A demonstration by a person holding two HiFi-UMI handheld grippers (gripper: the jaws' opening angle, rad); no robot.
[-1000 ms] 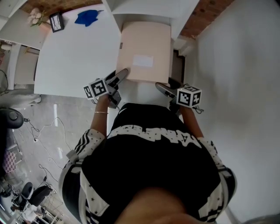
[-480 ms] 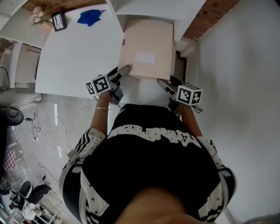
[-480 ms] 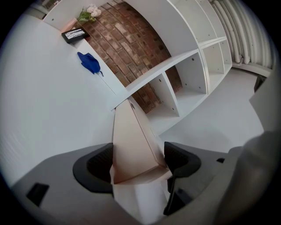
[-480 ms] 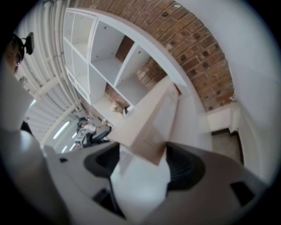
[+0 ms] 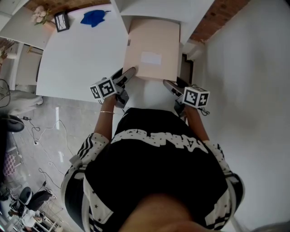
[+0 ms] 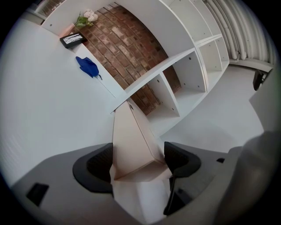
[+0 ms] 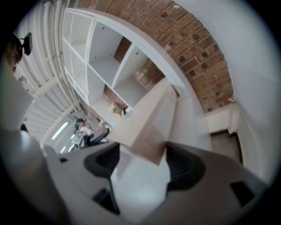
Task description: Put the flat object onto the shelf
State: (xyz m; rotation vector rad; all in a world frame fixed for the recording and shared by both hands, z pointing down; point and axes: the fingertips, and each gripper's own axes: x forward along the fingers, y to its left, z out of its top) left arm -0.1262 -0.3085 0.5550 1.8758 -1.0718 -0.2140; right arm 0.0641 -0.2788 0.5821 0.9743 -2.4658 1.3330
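Observation:
A flat beige box (image 5: pixel 152 49) with a white label lies level in front of me, its far end at the white shelf unit (image 5: pixel 158 10). My left gripper (image 5: pixel 128 75) is shut on the box's near left corner, and my right gripper (image 5: pixel 171 85) on its near right corner. In the left gripper view the box (image 6: pixel 131 136) sits pinched between the pads of the left gripper (image 6: pixel 139 161), pointing at the shelf compartments (image 6: pixel 175 83). In the right gripper view the box (image 7: pixel 149 121) runs from the right gripper (image 7: pixel 142 165) toward the shelf cubbies (image 7: pixel 105 61).
A white table (image 5: pixel 81 52) stands left of the box, with a blue cloth (image 5: pixel 93 17), a small dark frame (image 5: pixel 61 20) and flowers (image 5: pixel 38 16) at its far edge. A white wall (image 5: pixel 244 68) is at the right. Cables and chairs lie on the floor at lower left.
Both grippers and the box have shifted slightly forward toward the shelf unit. The grip on both corners is unchanged.

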